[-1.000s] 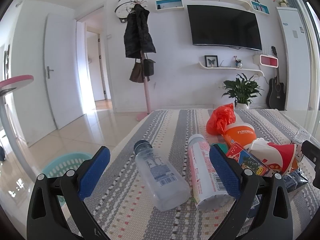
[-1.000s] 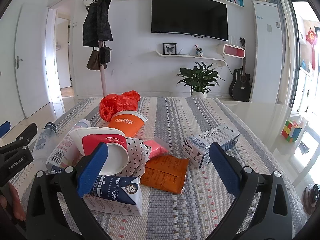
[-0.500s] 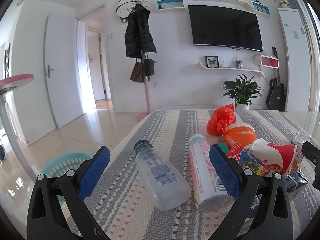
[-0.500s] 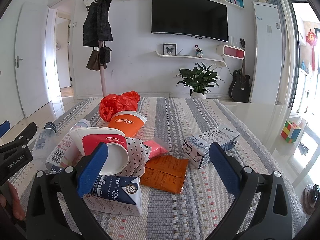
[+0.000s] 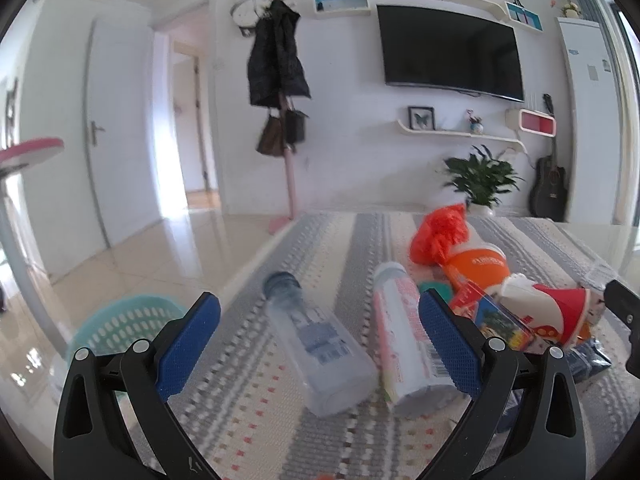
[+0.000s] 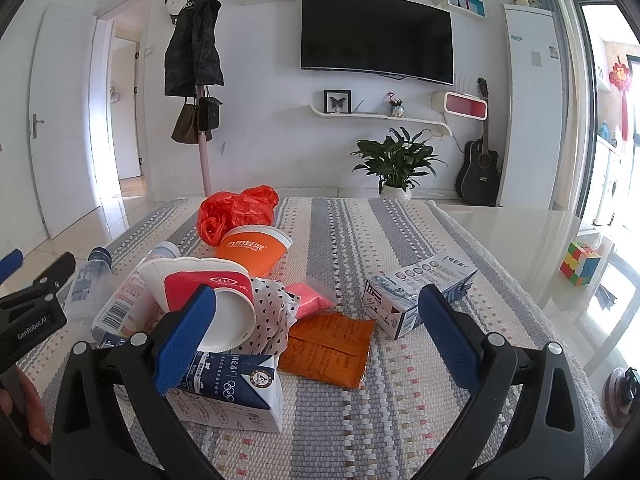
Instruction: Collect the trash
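Trash lies on a striped table mat [image 6: 360, 240]. My left gripper [image 5: 320, 344] is open and empty, with a clear plastic bottle [image 5: 316, 344] lying between its jaws and a white labelled bottle [image 5: 404, 340] beside the right pad. My right gripper [image 6: 316, 332] is open and empty above an orange packet [image 6: 328, 348]. A dark blue milk carton [image 6: 228, 392] lies under its left pad. A red-and-white paper cup [image 6: 204, 296], an orange cup [image 6: 256, 250], a red plastic bag [image 6: 236, 212] and a white-and-blue box [image 6: 420, 292] lie around.
A teal basket [image 5: 120, 324] stands on the floor left of the table. A Rubik's cube [image 6: 580, 268] sits on the glossy table at the right. A coat stand [image 6: 200, 80], a plant [image 6: 396, 160] and a guitar [image 6: 480, 168] line the far wall.
The left wrist view has shifted slightly and is now blurred with motion; the bottles keep their places. The right gripper and the trash before it have not moved.
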Demonstrator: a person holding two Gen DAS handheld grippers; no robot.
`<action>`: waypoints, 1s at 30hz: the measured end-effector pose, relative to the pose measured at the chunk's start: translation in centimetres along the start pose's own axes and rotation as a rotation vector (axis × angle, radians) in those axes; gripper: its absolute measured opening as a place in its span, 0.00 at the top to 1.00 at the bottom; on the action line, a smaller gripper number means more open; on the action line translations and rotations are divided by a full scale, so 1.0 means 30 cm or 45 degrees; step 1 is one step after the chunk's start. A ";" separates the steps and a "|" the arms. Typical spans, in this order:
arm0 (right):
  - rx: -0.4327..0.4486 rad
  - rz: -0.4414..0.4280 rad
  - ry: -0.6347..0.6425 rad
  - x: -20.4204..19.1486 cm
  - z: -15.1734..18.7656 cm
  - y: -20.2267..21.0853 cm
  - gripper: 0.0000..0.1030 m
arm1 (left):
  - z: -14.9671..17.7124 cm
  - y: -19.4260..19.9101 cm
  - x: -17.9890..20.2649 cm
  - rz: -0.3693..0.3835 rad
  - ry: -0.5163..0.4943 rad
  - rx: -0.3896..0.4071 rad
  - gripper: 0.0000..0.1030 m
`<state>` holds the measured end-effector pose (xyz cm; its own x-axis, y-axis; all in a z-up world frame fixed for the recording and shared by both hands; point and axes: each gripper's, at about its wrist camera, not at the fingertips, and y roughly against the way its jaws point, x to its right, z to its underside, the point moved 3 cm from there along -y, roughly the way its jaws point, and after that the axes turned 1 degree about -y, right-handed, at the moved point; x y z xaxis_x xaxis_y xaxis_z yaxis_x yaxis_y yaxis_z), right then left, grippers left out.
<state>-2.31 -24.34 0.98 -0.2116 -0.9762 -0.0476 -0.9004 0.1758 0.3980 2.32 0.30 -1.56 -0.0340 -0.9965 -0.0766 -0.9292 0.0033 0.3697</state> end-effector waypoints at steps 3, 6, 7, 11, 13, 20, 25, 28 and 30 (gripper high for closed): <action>0.004 0.015 0.014 -0.004 -0.002 0.005 0.06 | 0.002 0.009 -0.005 -0.001 0.015 0.014 0.07; -0.006 0.041 0.040 -0.012 -0.003 0.011 0.06 | -0.002 0.041 -0.025 0.001 0.050 0.066 0.07; -0.010 0.052 0.052 -0.016 -0.005 0.014 0.06 | -0.008 0.051 -0.034 -0.006 0.059 0.073 0.07; -0.061 0.038 0.037 -0.034 -0.021 0.029 0.06 | -0.060 0.105 -0.090 -0.025 0.095 0.144 0.07; -0.050 0.029 0.046 -0.051 -0.032 0.049 0.06 | -0.081 0.126 -0.124 -0.029 0.111 0.167 0.07; -0.100 0.013 0.068 -0.171 -0.067 0.101 0.07 | -0.104 0.131 -0.186 -0.080 0.139 0.083 0.07; -0.176 -0.096 0.063 -0.249 -0.077 0.101 0.07 | -0.123 0.151 -0.233 -0.087 0.150 0.011 0.07; -0.133 -0.108 0.057 -0.274 -0.077 0.123 0.07 | -0.118 0.168 -0.249 -0.094 0.146 0.018 0.07; -0.150 -0.112 0.067 -0.289 -0.085 0.123 0.07 | -0.120 0.166 -0.262 -0.095 0.146 0.010 0.07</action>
<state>-2.84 -15.55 5.20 -0.1111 -0.9930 -0.0400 -0.8632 0.0765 0.4990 -0.70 7.85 4.20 0.0771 -0.9970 0.0032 -0.9303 -0.0708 0.3599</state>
